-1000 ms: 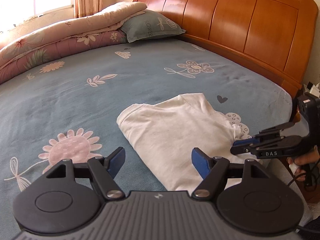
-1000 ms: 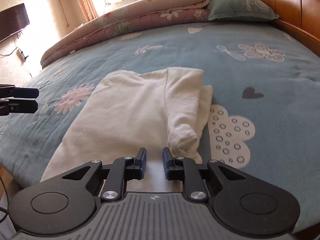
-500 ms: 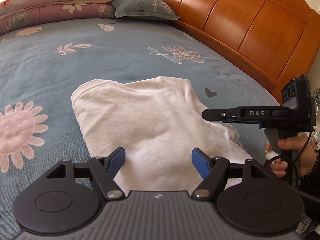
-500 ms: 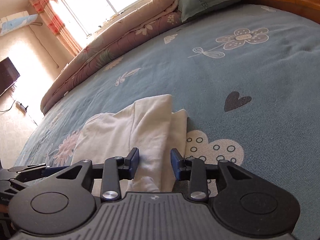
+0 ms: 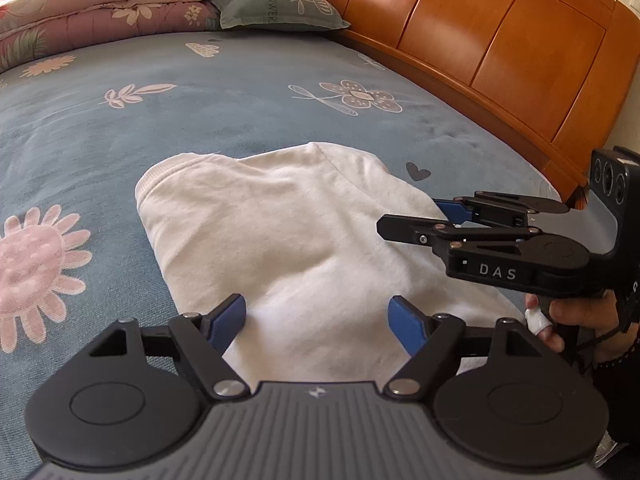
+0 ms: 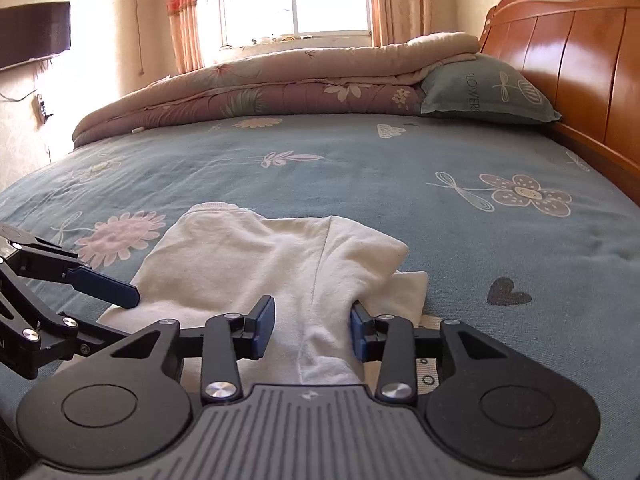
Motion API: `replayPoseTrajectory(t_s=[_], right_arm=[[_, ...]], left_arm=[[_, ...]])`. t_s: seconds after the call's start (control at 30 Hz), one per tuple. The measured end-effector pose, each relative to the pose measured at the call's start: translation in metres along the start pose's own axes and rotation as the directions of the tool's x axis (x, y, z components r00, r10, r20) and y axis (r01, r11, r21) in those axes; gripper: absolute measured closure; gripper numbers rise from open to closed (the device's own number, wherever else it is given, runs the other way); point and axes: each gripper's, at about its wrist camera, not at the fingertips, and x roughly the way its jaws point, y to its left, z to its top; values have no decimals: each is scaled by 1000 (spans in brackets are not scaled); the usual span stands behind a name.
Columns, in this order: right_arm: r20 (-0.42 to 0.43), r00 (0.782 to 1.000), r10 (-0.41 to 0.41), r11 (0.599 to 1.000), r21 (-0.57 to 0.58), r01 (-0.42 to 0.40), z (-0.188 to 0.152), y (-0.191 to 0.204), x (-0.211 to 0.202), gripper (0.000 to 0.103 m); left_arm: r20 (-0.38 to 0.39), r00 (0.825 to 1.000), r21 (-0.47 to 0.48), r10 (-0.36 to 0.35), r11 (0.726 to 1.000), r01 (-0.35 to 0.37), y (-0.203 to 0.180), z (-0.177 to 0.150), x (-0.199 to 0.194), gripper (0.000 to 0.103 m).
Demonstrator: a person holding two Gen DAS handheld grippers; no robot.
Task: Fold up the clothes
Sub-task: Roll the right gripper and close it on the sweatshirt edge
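Observation:
A white garment [image 5: 288, 236] lies partly folded on the blue flowered bedsheet [image 5: 200, 120], its ribbed hem toward the far left. My left gripper [image 5: 318, 322] is open, low over the garment's near edge, with cloth showing between its blue pads. The right gripper [image 5: 416, 220] comes in from the right above the garment's right side, held by a hand [image 5: 560, 320]. In the right wrist view the right gripper [image 6: 312, 330] is open, straddling a folded sleeve ridge [image 6: 340, 264] of the garment [image 6: 240, 260]. The left gripper's fingers [image 6: 104, 286] show at that view's left.
A wooden headboard [image 5: 480, 36] runs along the right. A grey-green pillow [image 5: 276, 4] and a rolled floral quilt [image 5: 100, 12] lie at the far end of the bed. A window with curtains [image 6: 296, 0] is behind them. The sheet around the garment is bare.
The right gripper's jaws have spread from nearly closed to open around the sleeve fold, and it has lowered over the garment. The left gripper drew closer over the garment, still open.

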Motion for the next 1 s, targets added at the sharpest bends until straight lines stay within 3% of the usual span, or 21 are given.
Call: replayPoseTrajectory(t_s=[0.07,0.1,0.13,0.2,0.23,0.3,0.53,0.73,0.87,1.0], right_arm=[[-11,997,82,978,192,-78,1,-30,5,54],[-5,991,135,945,300,-128,0,-47,9,54],[12,981,194,895,408,-182,-4,-63,14,54],[68,951,303,748,602,-281,-14,-95,26,55],[74,950,304,733,618,-283,-15,-99,26,59],[74,956,283,741,616,-267,-16,-100,24,91],[72,976,207,765,609,-207,-19,-104,15,95],[37,992,122,846,519,-123,-6,-95,0,89],[82,990,111,944,303,-130,20,-62,-27,84],[-7,990,141,981,134,-139,23,-26,-12,80]], left_arm=[[-3,1000,-4,0,1000,0,0,1,0,24],[-4,1000,-6,0,1000,0,0,1,0,24],[-4,1000,-10,-1,1000,1,0,1,1,23],[-3,1000,-21,-3,1000,3,0,1,1,23],[-4,1000,-27,-4,1000,4,0,2,1,23],[1,1000,-37,-6,999,6,1,3,-1,23],[44,999,-5,-22,1000,22,2,19,-5,23],[3,1000,7,-3,1000,3,11,21,17,25],[81,997,-5,-1,1000,1,19,32,0,24],[110,994,-45,16,999,-11,32,42,3,24]])
